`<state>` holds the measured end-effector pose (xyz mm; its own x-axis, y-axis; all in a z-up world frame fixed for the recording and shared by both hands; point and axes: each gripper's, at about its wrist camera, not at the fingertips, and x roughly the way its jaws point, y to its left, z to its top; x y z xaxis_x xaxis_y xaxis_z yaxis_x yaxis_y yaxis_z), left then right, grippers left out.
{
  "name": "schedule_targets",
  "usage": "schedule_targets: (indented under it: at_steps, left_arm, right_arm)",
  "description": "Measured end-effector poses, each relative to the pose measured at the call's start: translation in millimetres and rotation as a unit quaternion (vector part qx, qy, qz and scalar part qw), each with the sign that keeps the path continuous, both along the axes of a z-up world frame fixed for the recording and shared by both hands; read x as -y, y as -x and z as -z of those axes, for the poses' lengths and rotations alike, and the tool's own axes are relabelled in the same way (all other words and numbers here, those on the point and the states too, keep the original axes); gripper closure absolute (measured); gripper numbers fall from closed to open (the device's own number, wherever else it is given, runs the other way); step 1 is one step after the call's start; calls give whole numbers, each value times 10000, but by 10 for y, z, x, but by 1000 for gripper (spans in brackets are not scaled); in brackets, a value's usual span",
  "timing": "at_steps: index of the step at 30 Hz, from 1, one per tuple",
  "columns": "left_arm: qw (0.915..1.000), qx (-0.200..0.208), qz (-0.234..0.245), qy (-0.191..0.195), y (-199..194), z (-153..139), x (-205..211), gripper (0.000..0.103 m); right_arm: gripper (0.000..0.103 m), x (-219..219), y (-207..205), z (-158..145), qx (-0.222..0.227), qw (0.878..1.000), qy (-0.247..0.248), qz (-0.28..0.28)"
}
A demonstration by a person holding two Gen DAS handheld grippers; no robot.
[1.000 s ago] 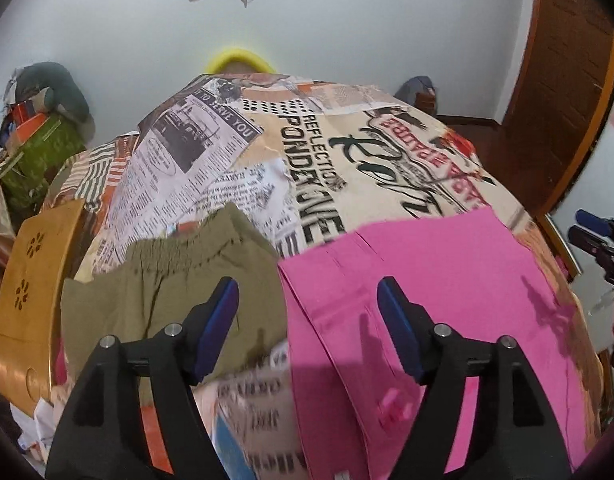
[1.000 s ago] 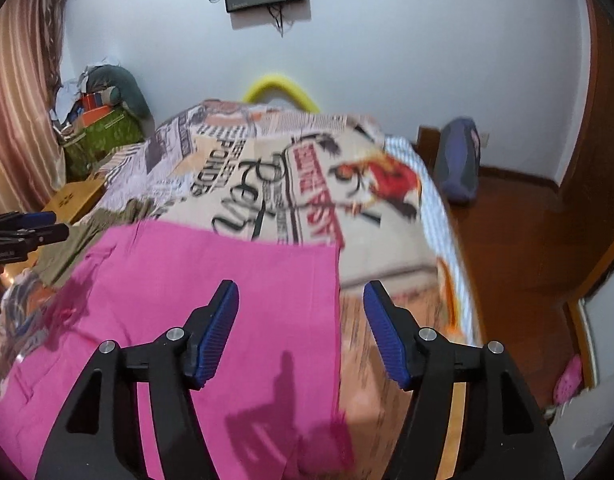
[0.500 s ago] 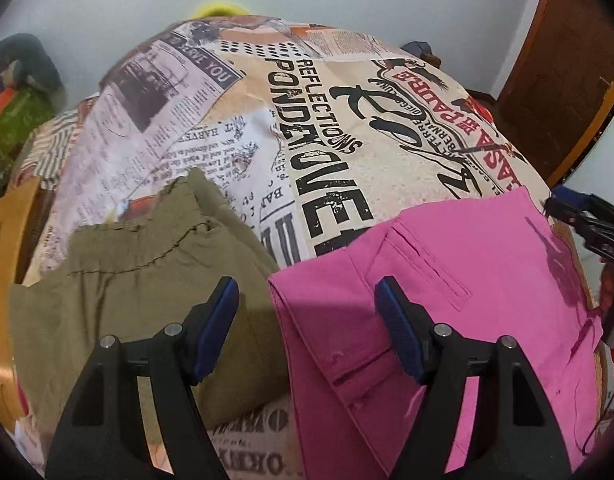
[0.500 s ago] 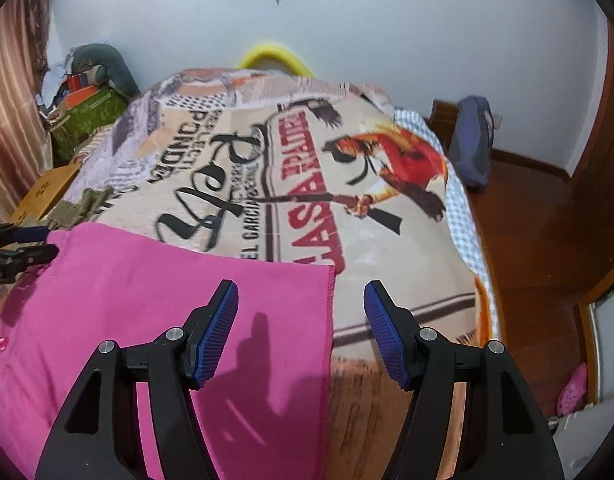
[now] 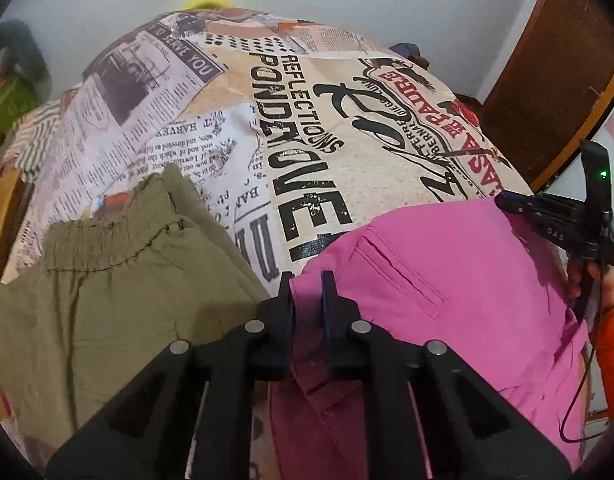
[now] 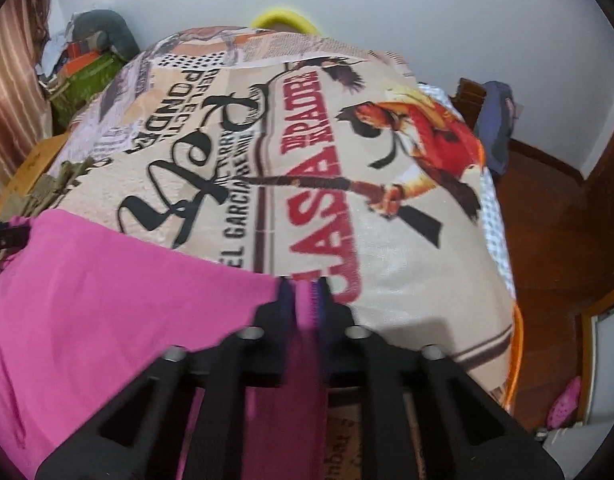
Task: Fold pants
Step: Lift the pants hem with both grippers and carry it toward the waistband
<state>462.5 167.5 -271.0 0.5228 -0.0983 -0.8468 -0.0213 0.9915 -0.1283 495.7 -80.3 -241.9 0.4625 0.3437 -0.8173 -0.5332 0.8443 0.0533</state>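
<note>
Pink pants lie flat on the printed bedspread, back pocket up. In the left wrist view my left gripper is at the waistband corner. Its jaws are closing, and the pads pinch a fold of pink fabric. At the pants' other end, in the right wrist view, my right gripper is closing too, with a strip of the pink pants pinched between its pads. The right gripper also shows at the right of the left wrist view, held by a hand with an orange sleeve.
Olive pants lie beside the pink ones on the left, close to my left gripper. A wooden board stands at the bed's left edge. A green bag sits far left. A blue bag rests on the wooden floor at right.
Both grippers sank toward the bed and went from wide open to shut, each taking hold of an end of the pink pants.
</note>
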Motion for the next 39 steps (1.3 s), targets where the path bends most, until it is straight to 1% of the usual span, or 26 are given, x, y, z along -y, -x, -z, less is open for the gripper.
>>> schedule_targets:
  at_steps: [4, 8, 11, 12, 13, 15, 20, 22, 25, 28, 34, 39]
  left_arm:
    - [9999, 48, 29, -164, 11, -66, 5, 92]
    - [9995, 122, 48, -272, -11, -163, -24, 92]
    - [9981, 38, 47, -608, -72, -150, 12, 92]
    - [9978, 15, 40, -664, -79, -148, 22, 92]
    - [9978, 11, 5, -665, -82, -164, 18, 92]
    - [9985, 99, -37, -538, -45, -243, -13, 92]
    - [9983, 446, -24, -361, 162, -629, -61, 92]
    - [9977, 552, -1, -398, 249, -771, -32, 92]
    - [9958, 708, 67, -574, 425, -969, 44, 92]
    - [9952, 778, 65, -583, 636, -1127, 96, 92]
    - [9942, 917, 112, -548, 1071, -1343, 210, 92]
    - [9939, 942, 198, -534, 1403, -1398, 324, 92]
  right_arm:
    - [99, 2, 83, -68, 277, 9995, 140, 43]
    - [100, 10, 83, -233, 537, 9984, 167, 78]
    - [100, -31, 68, -335, 637, 9978, 165, 109]
    - [100, -54, 66, -364, 667, 9976, 154, 121]
    - [100, -60, 74, -397, 700, 9974, 143, 131]
    - [100, -58, 111, -487, 774, 9968, 96, 147]
    - [100, 19, 245, -765, 858, 9960, -156, 199]
    - [100, 42, 339, -883, 921, 9952, -242, 210]
    - [100, 99, 519, -1066, 991, 9941, -393, 218]
    - [100, 186, 742, -1232, 1067, 9928, -507, 203]
    - [100, 343, 1176, -1409, 1104, 9919, -597, 181]
    - [100, 487, 1498, -1463, 1052, 9911, -763, 289]
